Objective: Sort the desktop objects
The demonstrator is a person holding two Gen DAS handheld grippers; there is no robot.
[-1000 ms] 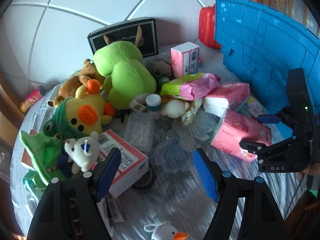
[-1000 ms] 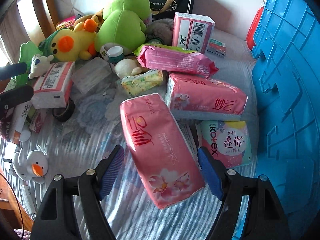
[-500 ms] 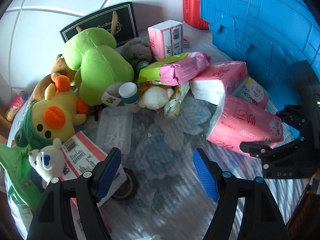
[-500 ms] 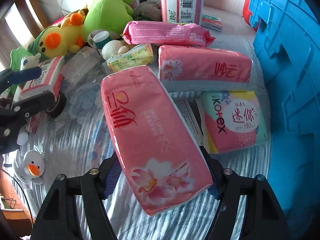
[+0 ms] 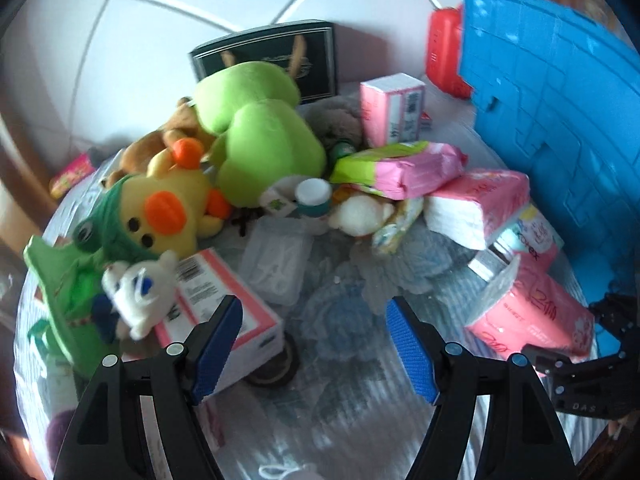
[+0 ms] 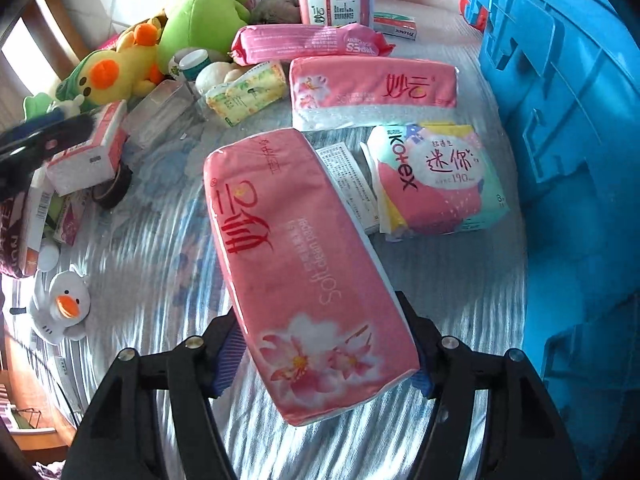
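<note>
A long pink tissue pack (image 6: 296, 264) lies lengthwise between the jaws of my right gripper (image 6: 320, 320). The jaws are closing and their blue pads (image 6: 228, 356) press its near end from both sides. In the left wrist view the same pack (image 5: 532, 312) is tilted up off the cloth, with the right gripper (image 5: 560, 364) at its raised end. My left gripper (image 5: 312, 308) hangs open over bare striped cloth, nothing between its fingers. A boxed tissue pack (image 5: 224, 308) with a white plush bear (image 5: 136, 292) on it sits just left of it.
A tall blue crate (image 6: 568, 120) walls off the right side. Behind the held pack lie another pink tissue pack (image 6: 372, 92), a Kotex pack (image 6: 436, 184) and a wipes pack (image 6: 312, 42). Plush toys crowd the back left: green frog (image 5: 260, 132), yellow duck (image 5: 168, 212). A white duck (image 6: 60, 308) sits near left.
My right gripper's jaws have moved in around the pink tissue pack and closed onto its sides, and the pack's near end has come up off the cloth. The left gripper stays open.
</note>
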